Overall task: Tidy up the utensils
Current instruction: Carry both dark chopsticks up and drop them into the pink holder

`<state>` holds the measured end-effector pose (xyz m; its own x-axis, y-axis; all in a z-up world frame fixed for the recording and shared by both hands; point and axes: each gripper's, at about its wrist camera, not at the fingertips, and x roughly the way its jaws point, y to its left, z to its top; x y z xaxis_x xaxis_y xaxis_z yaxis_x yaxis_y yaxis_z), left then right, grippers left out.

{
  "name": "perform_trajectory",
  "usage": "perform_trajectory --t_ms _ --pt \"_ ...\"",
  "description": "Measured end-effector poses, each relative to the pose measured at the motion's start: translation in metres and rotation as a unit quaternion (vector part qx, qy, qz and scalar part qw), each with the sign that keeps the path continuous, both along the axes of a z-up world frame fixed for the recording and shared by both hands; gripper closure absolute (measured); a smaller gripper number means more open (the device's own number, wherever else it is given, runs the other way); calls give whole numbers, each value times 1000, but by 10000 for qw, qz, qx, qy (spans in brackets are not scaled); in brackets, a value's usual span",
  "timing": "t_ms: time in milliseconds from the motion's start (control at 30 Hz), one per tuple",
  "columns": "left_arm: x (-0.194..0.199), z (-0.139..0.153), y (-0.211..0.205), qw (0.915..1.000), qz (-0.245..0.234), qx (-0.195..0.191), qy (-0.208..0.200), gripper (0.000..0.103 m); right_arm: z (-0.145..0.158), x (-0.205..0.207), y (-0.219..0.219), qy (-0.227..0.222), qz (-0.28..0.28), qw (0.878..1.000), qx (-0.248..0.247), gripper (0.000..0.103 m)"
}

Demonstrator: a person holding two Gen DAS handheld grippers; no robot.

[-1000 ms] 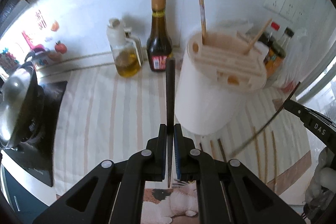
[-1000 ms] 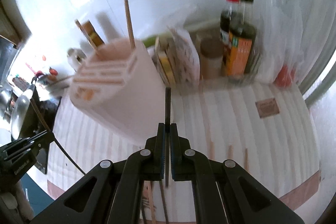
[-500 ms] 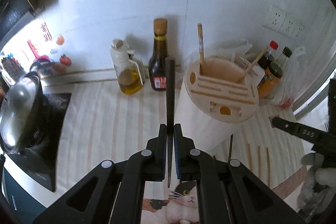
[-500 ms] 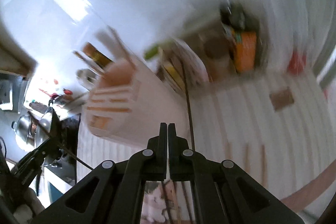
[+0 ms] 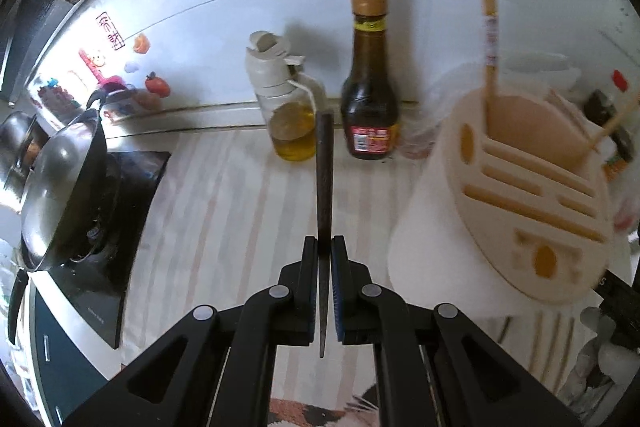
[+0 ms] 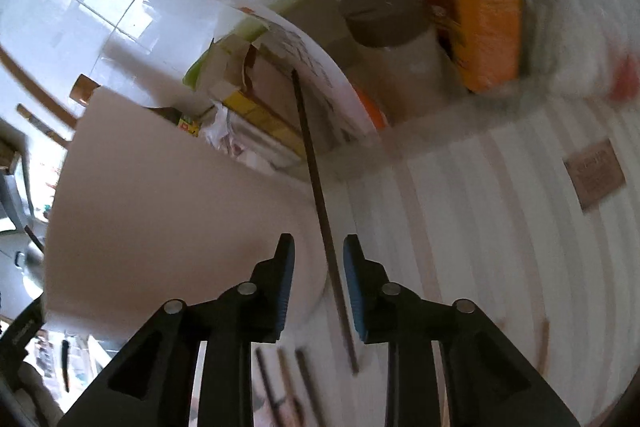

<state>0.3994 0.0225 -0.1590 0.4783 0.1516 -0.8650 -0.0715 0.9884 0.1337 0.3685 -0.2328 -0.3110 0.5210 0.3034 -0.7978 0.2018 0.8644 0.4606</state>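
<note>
The left gripper (image 5: 324,247) has its jaws pressed shut on a dark chopstick (image 5: 323,183), which runs from between the pads toward twelve o'clock, its thick end over the striped counter mat (image 5: 224,211). The right gripper (image 6: 319,255) has its jaws opening; a second dark chopstick (image 6: 316,183) stands in the gap, close to the right pad, and neither pad presses it.

In the left wrist view, at nine o'clock a wok (image 5: 60,183) sits on a black stove (image 5: 108,227) whose edge meets the mat. The mat lies bare between the stove and the utensil holder (image 5: 532,211) at three o'clock. At twelve o'clock, against the wall, stand one oil dispenser (image 5: 286,107) and one sauce bottle (image 5: 370,83) with a red label too blurred to read. A red seal of characters (image 5: 110,33) on the wall at ten o'clock cannot be read.

The holder's top carries several long slots, two round holes and a deep well. Two light wooden chopsticks (image 5: 490,39) stand in the well, one upright, one leaning toward two o'clock.

In the right wrist view the holder's pale wall fills nine o'clock, close beside the left finger. Open mat spreads toward three o'clock, where a small brown tag (image 6: 596,175) lies, its print unreadable. About three sticks (image 6: 280,383) lie on the mat at six o'clock and one more (image 6: 544,345) at four o'clock. An orange-labelled bottle (image 6: 480,7) stands at one o'clock, its text blurred.
</note>
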Motion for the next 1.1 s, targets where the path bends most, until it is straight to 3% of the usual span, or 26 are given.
perform_trajectory --t_ms 267,367,500,767,1100 --pt "14 -10 -2 9998 181 76 64 99 -20 36 -2 107 57 9999 114 76" --pt "16 -10 -3 9997 198 104 81 99 -27 42 -6 73 111 9996 262 95" --pt "15 -8 -2 9998 182 85 76 99 -17 36 4 -153 214 9996 -135 98" --pt "-1 19 2 9998 -12 -163 -123 99 35 -15 15 -800 -134 9957 -454 98" --pt "-29 94 10 9934 -347 -821 -721 99 157 -79 13 -2085 -626 9745 -554 98"
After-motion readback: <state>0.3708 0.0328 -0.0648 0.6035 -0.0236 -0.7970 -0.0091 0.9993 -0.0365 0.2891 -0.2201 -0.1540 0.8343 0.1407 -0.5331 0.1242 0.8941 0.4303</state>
